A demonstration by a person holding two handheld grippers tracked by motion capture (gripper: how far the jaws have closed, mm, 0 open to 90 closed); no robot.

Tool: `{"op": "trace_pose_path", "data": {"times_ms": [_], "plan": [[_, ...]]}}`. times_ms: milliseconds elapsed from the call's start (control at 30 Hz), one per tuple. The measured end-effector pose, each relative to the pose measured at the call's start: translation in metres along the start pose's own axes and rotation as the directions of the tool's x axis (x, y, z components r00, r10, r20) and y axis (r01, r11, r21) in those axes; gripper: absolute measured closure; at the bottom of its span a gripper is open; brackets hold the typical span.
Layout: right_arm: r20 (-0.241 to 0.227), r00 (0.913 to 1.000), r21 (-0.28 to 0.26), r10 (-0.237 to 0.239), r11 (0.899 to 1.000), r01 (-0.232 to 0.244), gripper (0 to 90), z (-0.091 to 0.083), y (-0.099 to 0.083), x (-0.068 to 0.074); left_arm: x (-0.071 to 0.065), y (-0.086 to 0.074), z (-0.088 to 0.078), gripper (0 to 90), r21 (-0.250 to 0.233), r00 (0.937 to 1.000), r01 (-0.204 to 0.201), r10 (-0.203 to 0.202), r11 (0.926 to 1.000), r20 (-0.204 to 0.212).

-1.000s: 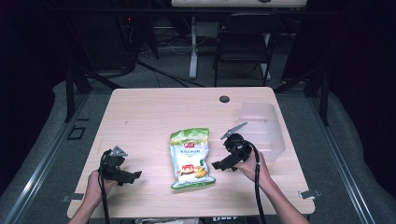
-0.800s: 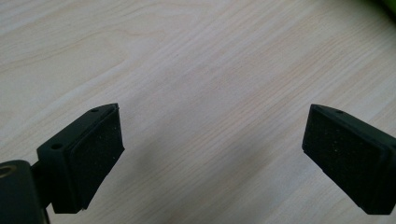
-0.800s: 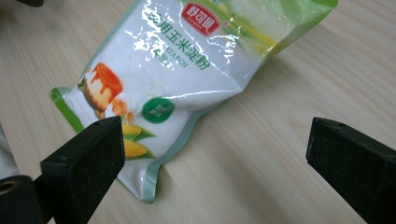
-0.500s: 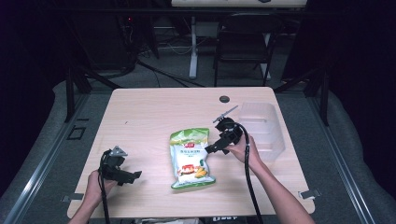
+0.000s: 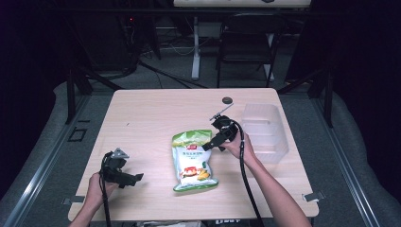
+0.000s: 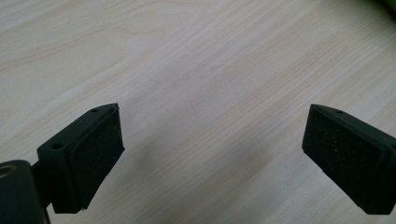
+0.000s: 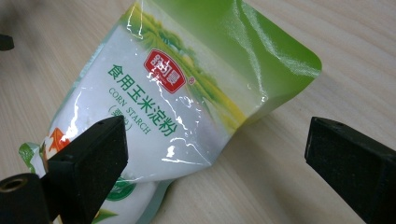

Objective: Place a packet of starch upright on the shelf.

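A green and white bag of corn starch [image 5: 193, 159] lies flat in the middle of the wooden table [image 5: 156, 118]. My right gripper [image 5: 211, 144] hovers at the bag's top right corner, jaws wide open. In the right gripper view the bag [image 7: 187, 93] lies between and beyond the two black jaws, its green top edge up and to the right; my right gripper [image 7: 219, 163] holds nothing. My left gripper [image 5: 135, 179] rests low near the table's front left, open, apart from the bag. In the left gripper view, my left gripper [image 6: 212, 163] has bare wood between its pads.
A clear plastic bin [image 5: 265, 130] stands at the table's right side, just beyond my right hand. A small dark round object [image 5: 227, 100] lies near the far edge. Chairs and a desk frame stand behind the table.
My right gripper has moved from the bag's lower right side up toward the bag's top right corner. The left gripper has stayed put.
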State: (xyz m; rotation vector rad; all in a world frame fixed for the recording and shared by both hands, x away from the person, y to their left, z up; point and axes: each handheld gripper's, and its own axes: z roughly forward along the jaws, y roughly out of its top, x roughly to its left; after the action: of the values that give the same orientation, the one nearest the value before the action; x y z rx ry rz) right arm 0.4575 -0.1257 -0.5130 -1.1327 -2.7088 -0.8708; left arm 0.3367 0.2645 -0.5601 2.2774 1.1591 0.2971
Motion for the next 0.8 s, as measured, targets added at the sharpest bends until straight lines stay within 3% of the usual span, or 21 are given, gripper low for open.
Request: {"op": "trace_pose_path", "data": {"times_ms": [300, 467, 533, 567, 600, 633, 700, 800], "plan": [[-0.020, 0.9992, -0.020, 0.035, 0.999, -0.036, 8.6, 0.011, 0.001, -0.008, 0.000, 0.000, 0.001, 5.1, 0.005, 1.0000, -0.002, 0.002, 1.0000, 0.002], [-0.023, 0.9979, -0.031, 0.061, 0.998, -0.062, 16.1, 0.019, 0.003, -0.012, 0.000, 0.000, 0.001, 5.1, 0.005, 1.0000, -0.001, 0.001, 1.0000, 0.003], [-0.015, 0.9967, -0.041, 0.079, 0.996, -0.080, 23.5, 0.024, 0.004, -0.012, 0.000, 0.000, 0.001, 5.2, 0.005, 1.0000, 0.000, 0.000, 1.0000, 0.002], [-0.008, 0.9979, -0.021, 0.064, 0.998, -0.064, 29.8, 0.025, 0.005, -0.014, 0.000, 0.000, 0.001, 5.2, 0.006, 1.0000, -0.001, 0.001, 1.0000, 0.001], [-0.014, 0.9961, -0.037, 0.087, 0.996, -0.087, 39.6, 0.028, 0.005, -0.013, 0.000, 0.000, 0.001, 5.3, 0.007, 1.0000, -0.001, 0.001, 1.0000, 0.001], [-0.009, 0.9968, -0.023, 0.080, 0.997, -0.080, 45.9, 0.028, 0.005, -0.014, 0.000, 0.000, 0.001, 5.3, 0.009, 1.0000, -0.001, 0.001, 1.0000, 0.002], [-0.009, 0.9957, -0.031, 0.092, 0.995, -0.092, 49.2, 0.030, 0.004, -0.013, 0.000, 0.000, 0.001, 5.3, 0.010, 1.0000, -0.003, 0.003, 0.9999, 0.002], [-0.043, 0.9934, -0.045, 0.106, 0.993, -0.108, 65.0, 0.030, 0.001, -0.015, 0.000, 0.000, 0.002, 5.4, 0.009, 1.0000, -0.003, 0.003, 1.0000, 0.004]]}}
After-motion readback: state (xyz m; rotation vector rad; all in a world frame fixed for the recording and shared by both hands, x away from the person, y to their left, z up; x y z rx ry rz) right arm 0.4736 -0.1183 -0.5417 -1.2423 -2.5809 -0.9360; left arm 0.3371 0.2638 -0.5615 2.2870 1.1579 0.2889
